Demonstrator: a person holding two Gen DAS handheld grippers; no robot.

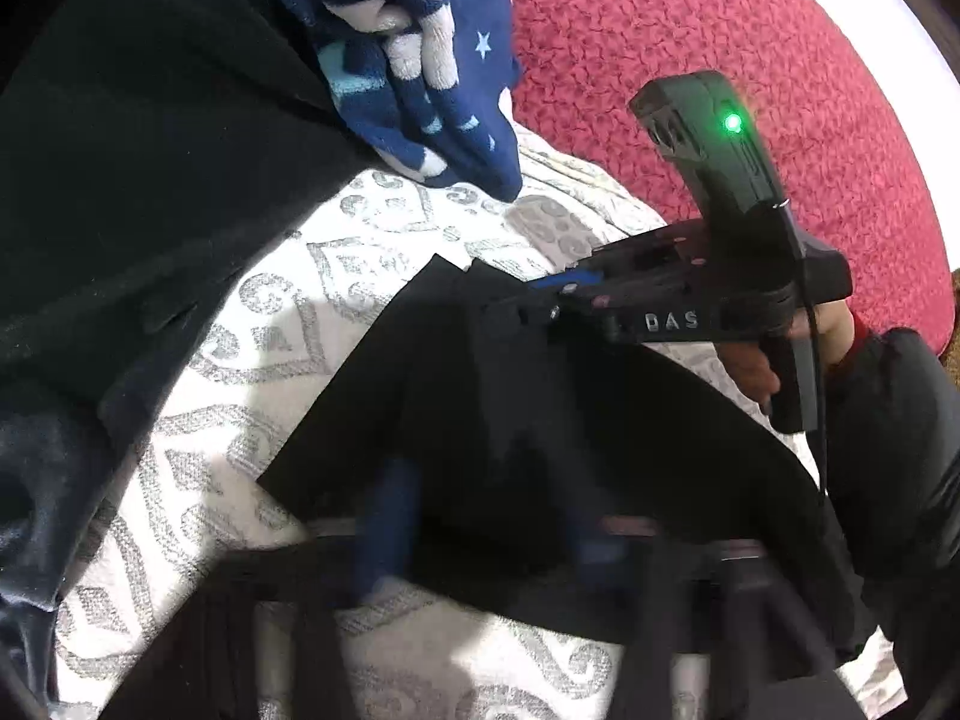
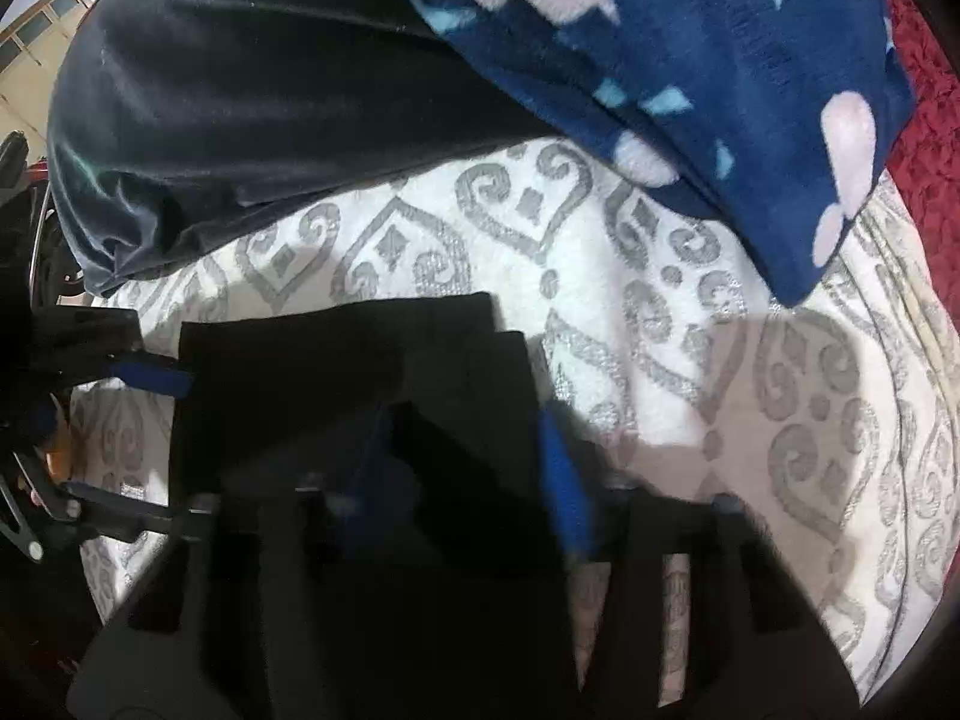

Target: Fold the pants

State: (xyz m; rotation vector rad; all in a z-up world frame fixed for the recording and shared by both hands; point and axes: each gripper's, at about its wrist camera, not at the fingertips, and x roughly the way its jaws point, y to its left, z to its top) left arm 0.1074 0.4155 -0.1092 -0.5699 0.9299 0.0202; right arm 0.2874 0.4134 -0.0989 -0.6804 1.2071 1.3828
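1. Nearest the left camera, the left gripper (image 1: pixel 492 534) is pointing steeply down. Its blue pads (image 1: pixel 384 516) are showing smeared and standing apart, with black cloth lying between them; they are not visibly pressing on it.
2. Nearest the right camera, the right gripper (image 2: pixel 468 474) is doing the same at the neighbouring edge. Its jaws are standing apart around a ridge of cloth, and blur is hiding any contact.
3. A person's hand (image 1: pixel 750 360) is holding the right gripper's handle at the right of the left view.
4. The black pants (image 1: pixel 480 420) are lying flat on the bed as a dark panel with straight edges, running away from both grippers. At the far right corner the layers are sitting stepped rather than flush.
5. As a judgement, the step in hand is taking hold of the near edge for a fold. To do it well, both grippers should be closing on every layer at matching depth before lifting. They should then be rising level together, so the stepped layers are not sliding further.
6. Under the pants, the white bedspread (image 1: pixel 240 330) with a grey scroll pattern is looking soft, so the pads may be pinching it too.
7. Farther off, a dark velvety cloth (image 2: pixel 240 90) and a navy star blanket (image 1: pixel 450 60) are crowding the landing space. A red blanket (image 1: pixel 720 60) is lying beyond.
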